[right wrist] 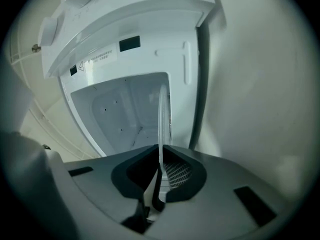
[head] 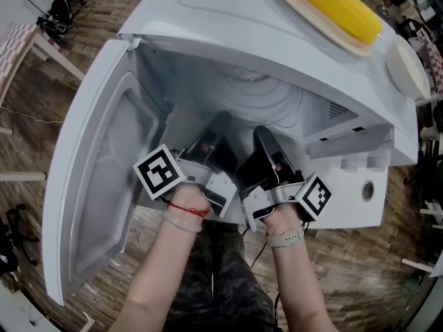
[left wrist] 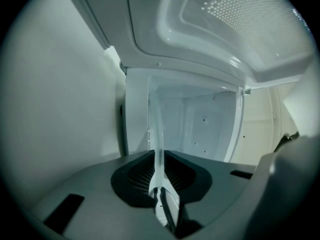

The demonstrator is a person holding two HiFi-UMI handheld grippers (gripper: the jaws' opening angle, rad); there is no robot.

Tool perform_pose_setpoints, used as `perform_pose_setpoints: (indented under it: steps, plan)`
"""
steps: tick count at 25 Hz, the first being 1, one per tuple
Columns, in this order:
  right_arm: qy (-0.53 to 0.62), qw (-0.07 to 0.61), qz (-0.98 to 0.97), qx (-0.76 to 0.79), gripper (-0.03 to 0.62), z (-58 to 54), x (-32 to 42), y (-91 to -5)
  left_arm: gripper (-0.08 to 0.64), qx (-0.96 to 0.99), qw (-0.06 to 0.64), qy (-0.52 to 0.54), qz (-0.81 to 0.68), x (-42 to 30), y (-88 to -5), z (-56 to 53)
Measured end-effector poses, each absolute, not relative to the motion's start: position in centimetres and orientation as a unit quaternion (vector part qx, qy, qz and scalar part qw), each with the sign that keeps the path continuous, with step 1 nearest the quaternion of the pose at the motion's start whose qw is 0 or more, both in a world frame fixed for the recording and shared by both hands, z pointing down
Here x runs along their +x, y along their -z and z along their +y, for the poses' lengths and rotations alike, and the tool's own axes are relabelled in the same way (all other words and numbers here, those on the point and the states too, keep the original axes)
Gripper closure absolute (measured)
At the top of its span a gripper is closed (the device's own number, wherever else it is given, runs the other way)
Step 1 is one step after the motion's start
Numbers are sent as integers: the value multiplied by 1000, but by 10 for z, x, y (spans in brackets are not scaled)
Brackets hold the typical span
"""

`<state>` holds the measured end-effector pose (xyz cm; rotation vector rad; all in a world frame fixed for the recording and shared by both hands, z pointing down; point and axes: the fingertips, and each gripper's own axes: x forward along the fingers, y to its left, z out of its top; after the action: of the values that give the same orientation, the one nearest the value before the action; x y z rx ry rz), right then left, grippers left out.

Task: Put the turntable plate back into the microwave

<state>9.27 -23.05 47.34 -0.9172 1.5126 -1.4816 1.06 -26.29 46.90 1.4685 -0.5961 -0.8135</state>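
Jaws of the left gripper [left wrist: 159,184] are pressed narrowly onto the rim of the clear glass turntable plate [left wrist: 157,134], seen edge-on as a pale upright strip; jaws of the right gripper [right wrist: 160,176] pinch the same plate [right wrist: 163,119] in the same way, its edge rising straight up between them. Seen from the head camera, the left gripper [head: 220,126] and the right gripper [head: 263,135] reach side by side into the mouth of a white microwave [head: 228,19], with the turntable plate [head: 266,92] showing as faint rings inside the cavity, just beyond the jaws; whether it already rests on the cavity floor cannot be told. The microwave door [head: 104,178] hangs wide open at the left; the control knob [head: 367,189] sits on the front panel at the right. On top of the microwave lies a pale tray [head: 304,16] holding a yellow cob of corn [head: 332,2]; a white dish [head: 407,68] rests near the right edge, apart from the tray. The person's left hand [head: 188,198] wears a red string at the wrist; the right hand [head: 284,220] wears a pale band; a wooden floor [head: 360,268] shows below.
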Motion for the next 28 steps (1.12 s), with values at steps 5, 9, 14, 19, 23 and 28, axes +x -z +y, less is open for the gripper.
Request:
perform_pose_setpoints:
  steps: [5,9,14,19,23,28]
  plan:
    - [585,406,597,-368,551,-230,96,-477,505,642,630,353,-258,12,-471,-261]
    - [584,401,596,-378,551,-228,99,-481,504,643,634,342,-261,15,-474,-256]
    - [578,399,598,-386,551,-229,103,-481,505,651,632,332,-258,17,-474,-249]
    - [571,387,603,-401,551,-227,107,-481,505,659,630,320,-258,18,-475,-241]
    - [562,367,615,-414,551,-221,106,-477,505,675,623,299,-260,18,-473,-233]
    - [552,335,634,-426,551,-213,103,-477,511,693,611,278,-260,20,-471,-228]
